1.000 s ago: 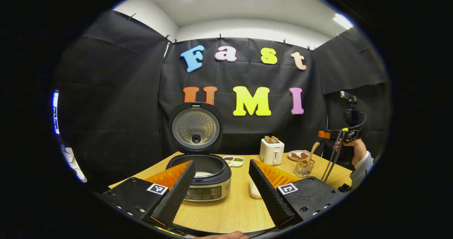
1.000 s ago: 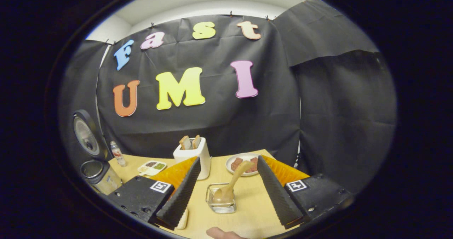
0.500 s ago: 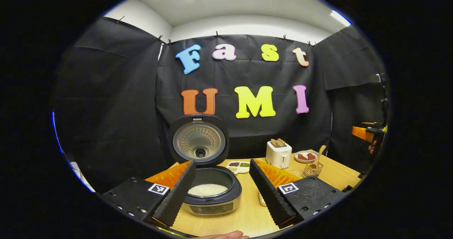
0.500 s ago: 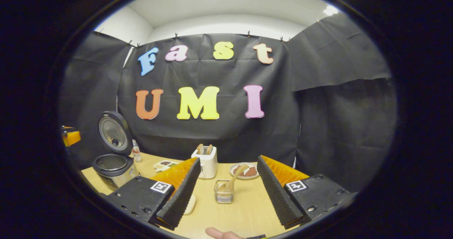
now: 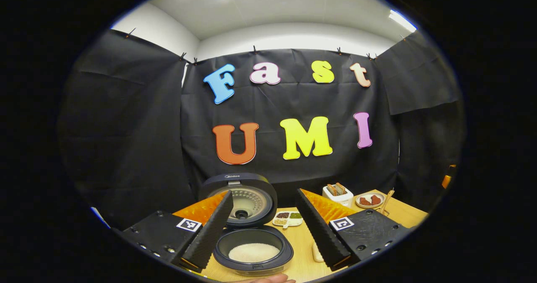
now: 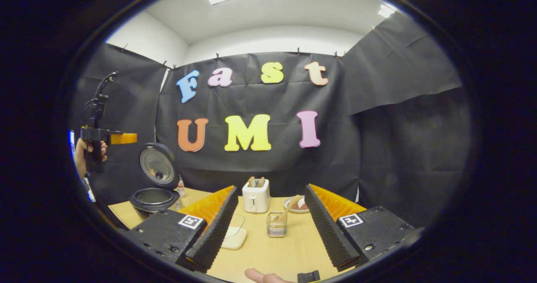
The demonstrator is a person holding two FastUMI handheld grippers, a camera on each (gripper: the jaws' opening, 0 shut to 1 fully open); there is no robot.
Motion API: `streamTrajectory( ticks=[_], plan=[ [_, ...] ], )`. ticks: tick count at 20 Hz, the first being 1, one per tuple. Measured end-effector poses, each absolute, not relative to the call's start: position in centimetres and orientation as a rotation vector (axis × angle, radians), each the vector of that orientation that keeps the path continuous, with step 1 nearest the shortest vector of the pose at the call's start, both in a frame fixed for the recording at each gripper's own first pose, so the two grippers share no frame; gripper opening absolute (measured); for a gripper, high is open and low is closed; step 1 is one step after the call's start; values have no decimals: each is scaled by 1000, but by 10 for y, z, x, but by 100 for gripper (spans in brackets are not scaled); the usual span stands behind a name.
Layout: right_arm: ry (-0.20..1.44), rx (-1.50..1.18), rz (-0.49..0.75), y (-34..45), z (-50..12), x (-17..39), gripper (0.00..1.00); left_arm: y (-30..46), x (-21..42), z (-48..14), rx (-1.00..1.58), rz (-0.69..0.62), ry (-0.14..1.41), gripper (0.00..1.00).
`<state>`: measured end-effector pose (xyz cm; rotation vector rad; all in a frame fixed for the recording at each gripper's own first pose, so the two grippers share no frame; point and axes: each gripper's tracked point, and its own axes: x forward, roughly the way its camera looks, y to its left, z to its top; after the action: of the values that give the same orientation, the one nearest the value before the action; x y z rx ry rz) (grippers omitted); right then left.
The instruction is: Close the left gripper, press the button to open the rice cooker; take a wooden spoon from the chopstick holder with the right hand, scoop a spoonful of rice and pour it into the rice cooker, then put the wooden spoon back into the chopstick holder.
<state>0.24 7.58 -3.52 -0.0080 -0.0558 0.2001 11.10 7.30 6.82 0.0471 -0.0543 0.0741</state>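
Rice cooker (image 5: 251, 249) lid up, rice inside; wooden spoon (image 6: 288, 209) sits in chopstick holder (image 6: 277, 229), so task looks done. Both grippers spread, empty: left gripper (image 5: 263, 226) w/ cooker just below, right gripper (image 6: 268, 224) w/ holder between its fingers, well apart.

Rice cooker (image 6: 153, 197) stands at the table's (image 6: 268, 253) left end, lid (image 6: 158, 165) raised upright behind the pot, rice (image 5: 254, 252) inside. A sectioned dish (image 5: 288, 218) lies right of the cooker, toward the far edge. Toaster (image 6: 256, 195) stands centre-far. Chopstick holder (image 6: 277, 224) sits nearer, just right of the toaster, wooden spoon (image 6: 288, 208) leaning in it. A plate (image 6: 297, 205) lies behind the holder. A small tray (image 6: 234, 237) lies left of the holder.
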Motion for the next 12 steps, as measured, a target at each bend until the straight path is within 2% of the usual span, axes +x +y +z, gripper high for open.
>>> streamTrajectory(
  ticks=[5,9,10,11,12],
  plan=[
    [-95,-38,207,63,-32,-4,98,99,168,73,-46,102,-39,96],
    [-106,-31,187,57,-39,7,100,116,204,63,-100,115,-10,96],
    [-95,-28,188,58,-44,12,100,120,214,64,-97,116,-12,100],
    [-82,-24,189,60,-49,17,100,126,221,65,-90,128,-18,84],
    [-68,-22,193,63,-55,23,100,133,232,69,-95,142,-35,94]
  ],
)
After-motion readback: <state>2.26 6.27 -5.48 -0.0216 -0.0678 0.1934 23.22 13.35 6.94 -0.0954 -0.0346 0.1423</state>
